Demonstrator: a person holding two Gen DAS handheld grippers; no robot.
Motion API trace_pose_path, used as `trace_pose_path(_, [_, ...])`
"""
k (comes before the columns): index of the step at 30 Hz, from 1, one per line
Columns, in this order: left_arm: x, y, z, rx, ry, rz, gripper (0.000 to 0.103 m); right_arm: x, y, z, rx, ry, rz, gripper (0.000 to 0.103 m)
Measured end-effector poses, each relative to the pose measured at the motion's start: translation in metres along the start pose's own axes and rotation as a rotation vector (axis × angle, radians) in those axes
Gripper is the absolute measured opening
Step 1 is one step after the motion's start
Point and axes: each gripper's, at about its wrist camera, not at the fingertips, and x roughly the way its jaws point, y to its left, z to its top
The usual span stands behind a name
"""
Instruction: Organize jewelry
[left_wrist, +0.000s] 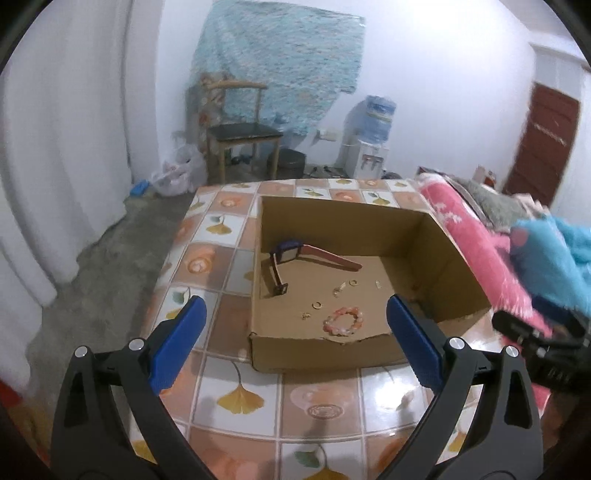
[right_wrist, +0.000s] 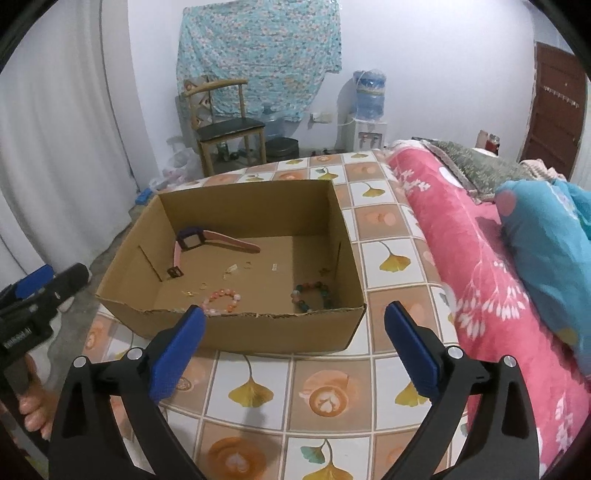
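Brown corrugated cardboard makes up the shallow open box (right_wrist: 255, 325) that sits on a table covered with a tiled cloth printed with orange squares and yellow ginkgo leaves (right_wrist: 295, 384). Inside the box, toward ten o'clock on its floor, lies a wristwatch with a dark square case and a pink strap (right_wrist: 207, 243), its buckle end bent toward the near wall. Near the front wall at seven o'clock rests a bracelet of pink and orange beads (right_wrist: 221, 301); at five o'clock, in the right wrist view, lies a second bracelet of darker green, red and brown beads (right_wrist: 314, 295). Between them and the watch, several small gold rings and earrings (left_wrist: 317, 305) are scattered loose on the cardboard floor.

The left gripper (left_wrist: 295, 343), black-armed with blue pads, hangs in front of the box with its jaws spread wide and nothing between them. The right gripper (right_wrist: 295, 350) hangs likewise before the near wall, its jaws wide apart and empty; the pads touch neither box nor jewelry.

At three o'clock from the box a rolled pink floral blanket (right_wrist: 461, 266) lies along the table edge, with a blue cushion (right_wrist: 546, 240) beyond. At twelve o'clock stands a wooden chair (right_wrist: 225, 125), with a water dispenser (right_wrist: 369, 110) toward one o'clock.
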Motion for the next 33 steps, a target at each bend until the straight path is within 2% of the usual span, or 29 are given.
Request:
trace_pose_path(3, [0.0, 0.004, 0.001, -0.029, 0.013, 0.044, 0.095, 0.001, 0.005, -0.001, -0.011, 0.008, 0.004, 0.095])
trace_pose_path(10, [0.004, 0.004, 0.0, 0.005, 0.05, 0.12, 0.095, 0.007, 0.014, -0.001, -0.033, 0.043, 0.025, 0.095])
trace_pose_path(19, [0.011, 0.006, 0.0, -0.003, 0.079, 0.149, 0.095, 0.02, 0.014, -0.002, -0.008, 0.106, 0.044, 0.095])
trace_pose_path(33, [0.023, 0.002, -0.004, 0.007, 0.136, 0.181, 0.095, 0.029, 0.016, -0.002, 0.001, 0.143, 0.059, 0.095])
